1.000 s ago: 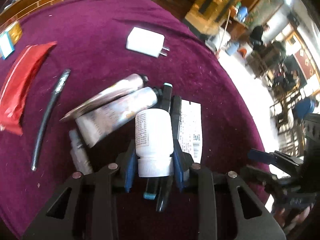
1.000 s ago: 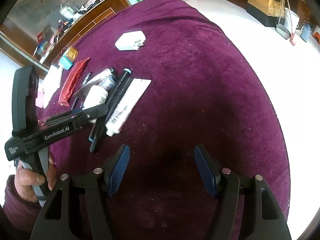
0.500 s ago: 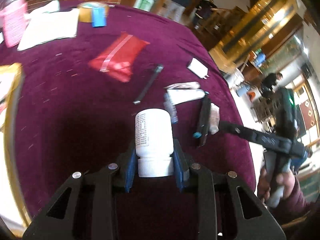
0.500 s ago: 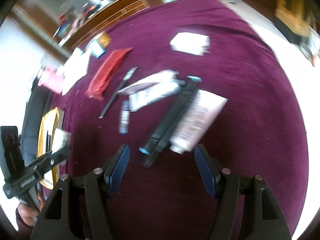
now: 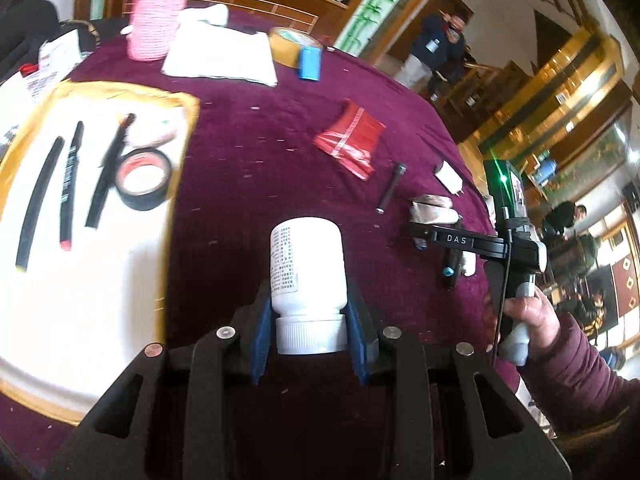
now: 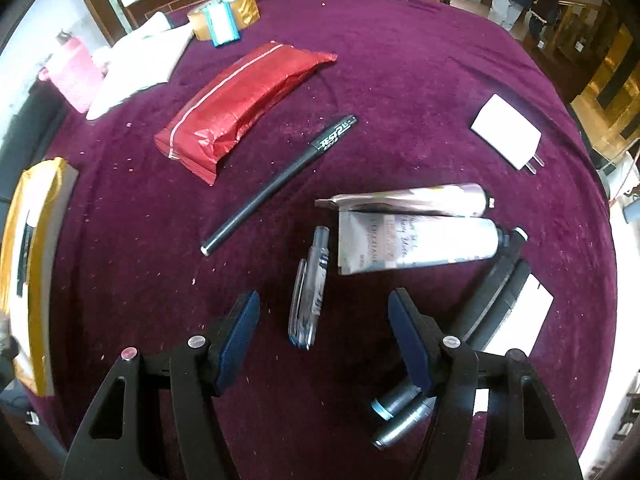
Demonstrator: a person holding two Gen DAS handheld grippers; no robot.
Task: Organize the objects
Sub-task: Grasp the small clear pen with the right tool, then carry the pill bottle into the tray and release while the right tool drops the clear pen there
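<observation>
Purple velvet cloth (image 6: 400, 60) covers the round table. At the left of the left wrist view lies a white tray with a gold rim (image 5: 176, 184), bearing black pens and a roll of black tape (image 5: 142, 178). At bottom centre the left gripper (image 5: 310, 320) pinches a white plastic bottle (image 5: 307, 268) by its ribbed cap, above the cloth. In the right wrist view, the right gripper (image 6: 324, 336), jaws spread and just closing a little, hovers over a clear pen (image 6: 310, 292) lying between its pads; right of it lie two silver tubes (image 6: 416, 232).
</observation>
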